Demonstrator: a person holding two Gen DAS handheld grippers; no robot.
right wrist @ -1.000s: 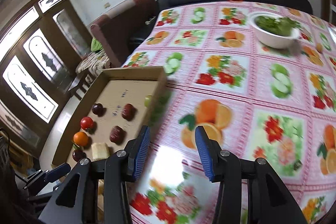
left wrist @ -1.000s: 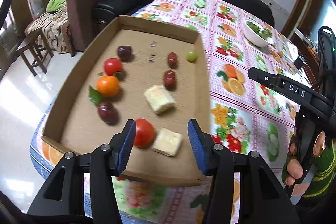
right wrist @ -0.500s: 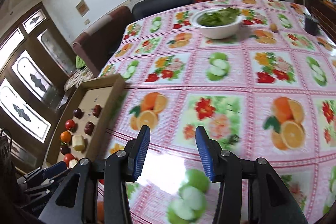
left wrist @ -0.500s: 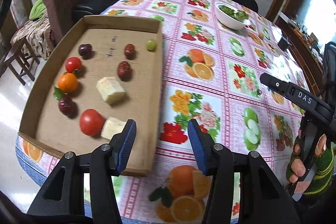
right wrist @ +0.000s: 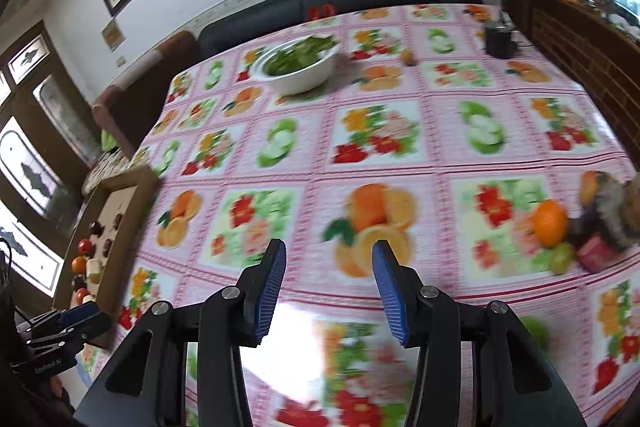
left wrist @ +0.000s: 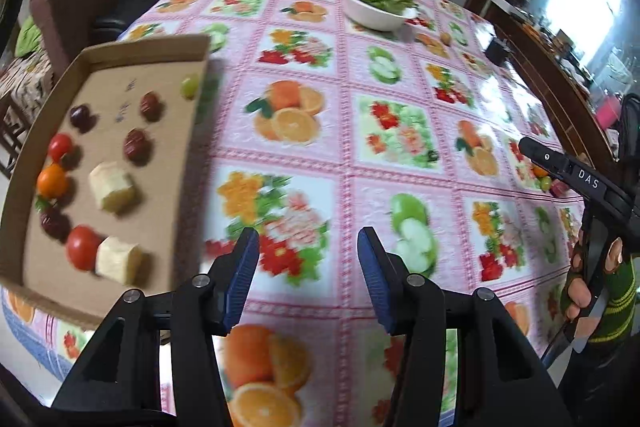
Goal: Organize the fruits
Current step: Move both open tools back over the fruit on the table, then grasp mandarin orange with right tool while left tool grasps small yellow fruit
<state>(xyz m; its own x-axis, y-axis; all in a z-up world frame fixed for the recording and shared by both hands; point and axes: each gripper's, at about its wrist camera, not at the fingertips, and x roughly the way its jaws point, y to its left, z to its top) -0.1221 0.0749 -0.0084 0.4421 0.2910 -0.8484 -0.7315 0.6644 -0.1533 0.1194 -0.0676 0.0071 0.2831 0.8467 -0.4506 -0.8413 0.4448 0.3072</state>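
The worktop [left wrist: 360, 155] wears a glossy, smooth plastic cloth printed with fruit; the tray [left wrist: 188, 155] is matt brown cardboard; the bowl [right wrist: 308, 75] looks smooth, white and glazed; both grippers' jaws carry ribbed blue pads on matt black plastic.

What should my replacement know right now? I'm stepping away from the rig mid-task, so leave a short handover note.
Left gripper: jaws open, empty, over the tablecloth beside the cardboard tray.
Right gripper: jaws open, empty, pointing across the table; the loose fruit pile is off to its right.
Done: the tray holds tomatoes, an orange, dark red fruits, a green grape and two pale chunks.
Left: an orange, a green grape and other blurred items lie near the right table edge, not yet sorted.
The white bowl of greens stands at the far side.
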